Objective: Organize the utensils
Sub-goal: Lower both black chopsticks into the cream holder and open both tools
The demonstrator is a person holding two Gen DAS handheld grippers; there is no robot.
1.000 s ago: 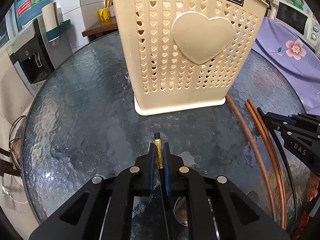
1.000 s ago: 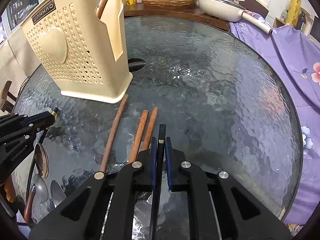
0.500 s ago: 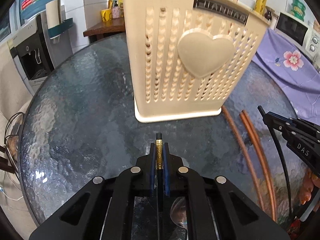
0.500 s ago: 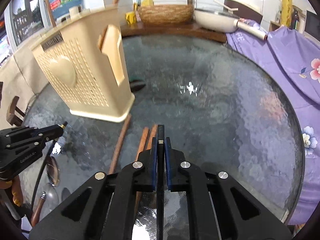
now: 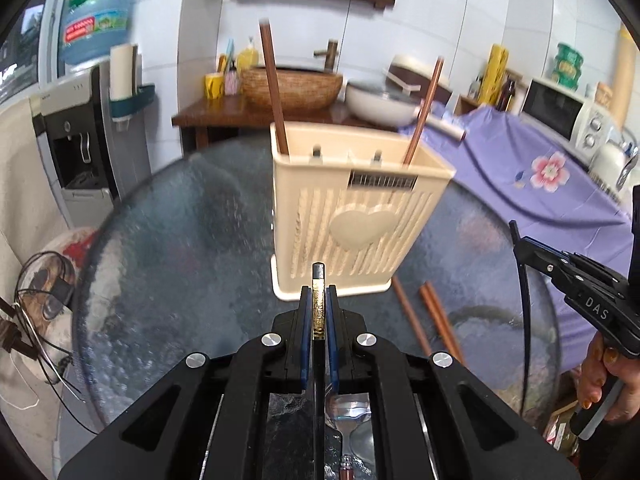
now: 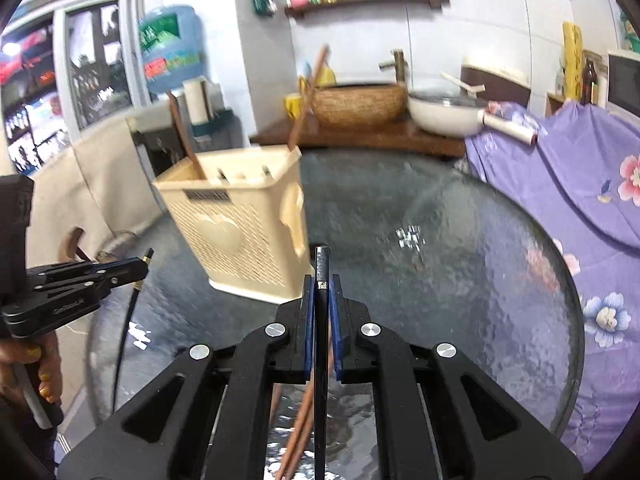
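Your round textured-glass worktop (image 5: 180, 240) carries the cream perforated plastic utensil basket with the heart on its side (image 5: 352, 216), two brown wooden chopsticks (image 5: 274, 84) already standing in it. Three more brown chopsticks (image 5: 430, 316) lie beside its base. Your left gripper (image 5: 319, 312) has its fingers clamped on a black chopstick with a gold band (image 5: 318, 304), and your right gripper (image 6: 321, 304) pinches a plain black chopstick (image 6: 321, 268), both held by the top end so the tips can probably drop straight into the basket.

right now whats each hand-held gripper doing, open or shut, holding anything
left hand-held gripper: shut on a black chopstick with a gold band.
right hand-held gripper: shut on a plain black chopstick.
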